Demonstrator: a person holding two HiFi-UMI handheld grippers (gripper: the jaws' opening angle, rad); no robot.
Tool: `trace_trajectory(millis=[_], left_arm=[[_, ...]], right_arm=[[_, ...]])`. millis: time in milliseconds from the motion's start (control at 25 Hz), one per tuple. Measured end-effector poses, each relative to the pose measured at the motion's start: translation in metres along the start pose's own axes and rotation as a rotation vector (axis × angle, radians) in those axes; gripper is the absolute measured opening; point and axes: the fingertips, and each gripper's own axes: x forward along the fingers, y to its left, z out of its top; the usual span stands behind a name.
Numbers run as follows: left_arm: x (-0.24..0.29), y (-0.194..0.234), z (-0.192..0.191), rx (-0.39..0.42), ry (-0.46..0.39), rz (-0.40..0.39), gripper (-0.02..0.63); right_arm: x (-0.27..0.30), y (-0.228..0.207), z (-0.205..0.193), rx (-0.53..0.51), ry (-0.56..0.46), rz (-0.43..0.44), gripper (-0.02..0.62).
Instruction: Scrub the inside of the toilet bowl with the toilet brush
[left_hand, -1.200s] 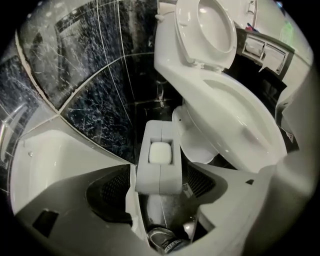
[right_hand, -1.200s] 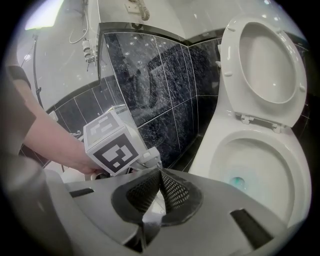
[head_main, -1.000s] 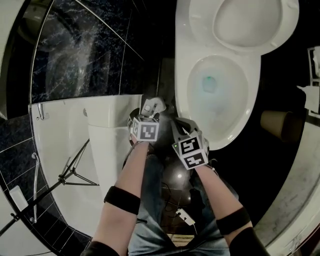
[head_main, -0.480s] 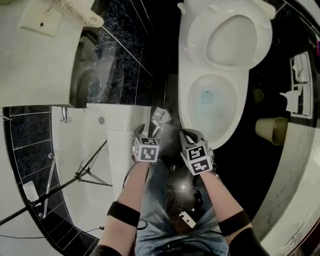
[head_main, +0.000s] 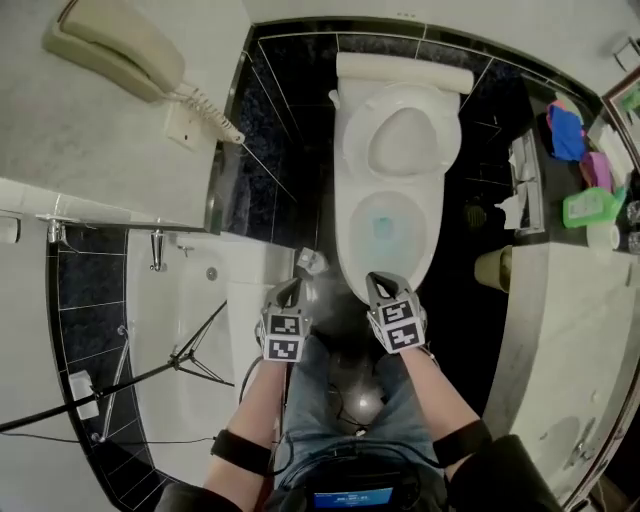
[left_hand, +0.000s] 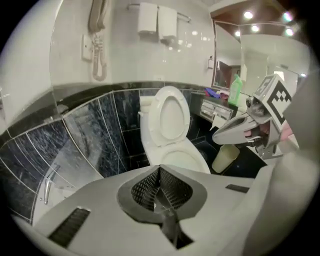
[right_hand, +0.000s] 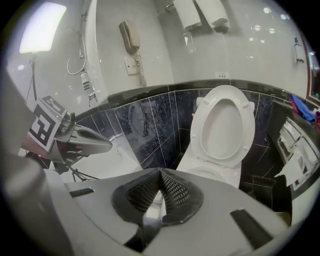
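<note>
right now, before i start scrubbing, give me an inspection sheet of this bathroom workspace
surface: glossy black floor, wetness can't tell
job's things: white ceramic toilet, lid and seat raised, bluish water in bowl; toilet brush not identified, small pale object by base unclear
clutter: beige cylindrical bin right of toilet; blue cloth, green bottle on counter
grippers: left gripper just closed, right gripper shut, nothing between either's jaws
cables: coiled cord of beige wall phone; thin wires over person's lap
surroundings: white bathtub, black tripod, dark marbled wall tiles
</note>
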Motion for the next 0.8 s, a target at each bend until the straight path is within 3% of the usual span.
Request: trace_trajectory(millis=[360, 800], left_arm=[[-0.096, -0.039, 0.074, -0.041, -0.109, -0.012, 0.003], [-0.152, -0.089, 0.138, 0.051, -0.196, -0.078, 0.003]], right_arm=[[-0.131, -0.029, 0.032, 0.036, -0.065, -0.083, 0.017], [-0.236, -0.068, 0.041, 0.082, -0.137, -0.185, 0.015]])
